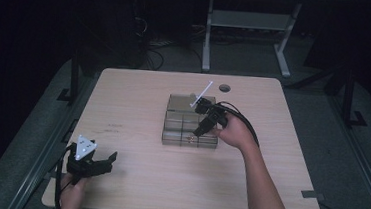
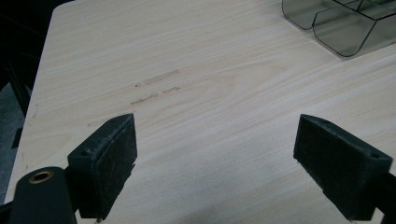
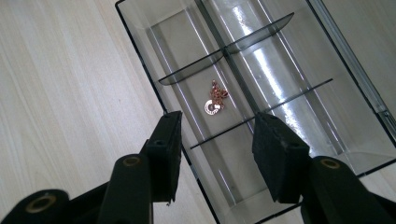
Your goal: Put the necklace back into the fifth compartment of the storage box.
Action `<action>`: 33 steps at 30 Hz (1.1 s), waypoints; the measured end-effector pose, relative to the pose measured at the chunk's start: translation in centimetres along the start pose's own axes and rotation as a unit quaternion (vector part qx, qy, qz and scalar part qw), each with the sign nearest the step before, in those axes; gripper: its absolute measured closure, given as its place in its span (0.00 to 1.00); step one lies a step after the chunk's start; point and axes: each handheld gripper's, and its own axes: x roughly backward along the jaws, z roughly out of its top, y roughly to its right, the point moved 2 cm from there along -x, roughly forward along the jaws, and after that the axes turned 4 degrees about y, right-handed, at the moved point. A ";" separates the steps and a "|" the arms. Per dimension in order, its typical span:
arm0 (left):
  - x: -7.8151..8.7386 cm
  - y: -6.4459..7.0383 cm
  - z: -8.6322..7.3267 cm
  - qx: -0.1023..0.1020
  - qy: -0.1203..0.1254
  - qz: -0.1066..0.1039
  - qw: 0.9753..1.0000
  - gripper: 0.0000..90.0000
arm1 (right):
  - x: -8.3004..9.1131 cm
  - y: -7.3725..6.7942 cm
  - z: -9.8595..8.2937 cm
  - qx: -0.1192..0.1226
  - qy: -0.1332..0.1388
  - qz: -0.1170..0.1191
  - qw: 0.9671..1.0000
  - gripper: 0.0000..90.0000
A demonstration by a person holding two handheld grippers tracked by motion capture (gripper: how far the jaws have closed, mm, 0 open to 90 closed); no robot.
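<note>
A clear smoky plastic organiser box (image 1: pixel 191 122) with several compartments stands at the table's middle. A small rose-gold chain with a ring pendant (image 3: pixel 214 100) lies in one front compartment of the organiser box (image 3: pixel 299 74). My right gripper (image 3: pixel 215 140) hovers open just above that compartment, its jaws empty; in the high view the right gripper (image 1: pixel 199 131) is over the box's front row. My left gripper (image 1: pixel 111 158) rests low near the table's front left corner, open and empty, with bare wood between its jaws (image 2: pixel 215 154).
The wooden table (image 1: pixel 133 105) has a round cable hole (image 1: pixel 225 88) at the back. A corner of the organiser box (image 2: pixel 345 23) lies far ahead of the left gripper. A white stick marker (image 1: pixel 201 94) rises from the right gripper. Another table's legs (image 1: pixel 283 47) stand beyond.
</note>
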 end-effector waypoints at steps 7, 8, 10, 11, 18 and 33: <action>0.0 0.0 0.0 -0.003 -0.003 0.001 1.000 0.14 | 0.4 -0.2 -0.9 0.001 0.008 -0.002 1.000 0.53; -0.1 0.0 0.0 -0.004 -0.004 0.001 1.000 0.14 | 0.4 -0.2 -1.0 -0.001 0.009 -0.002 1.000 0.52; -0.1 0.0 0.0 -0.004 -0.004 0.002 1.000 0.14 | 0.5 -0.3 -1.4 0.001 0.010 -0.003 1.000 0.51; -0.1 0.0 0.0 -0.004 -0.005 0.002 1.000 0.14 | 0.6 -0.3 -1.5 0.002 0.012 -0.003 1.000 0.51; -0.1 0.1 0.0 -0.007 -0.005 0.002 1.000 0.14 | 1.2 -0.7 -2.3 0.002 0.020 -0.001 1.000 0.50; 0.0 0.0 -0.1 -0.005 -0.007 0.002 1.000 0.14 | 1.8 -2.1 -4.0 0.004 0.031 0.000 0.999 0.45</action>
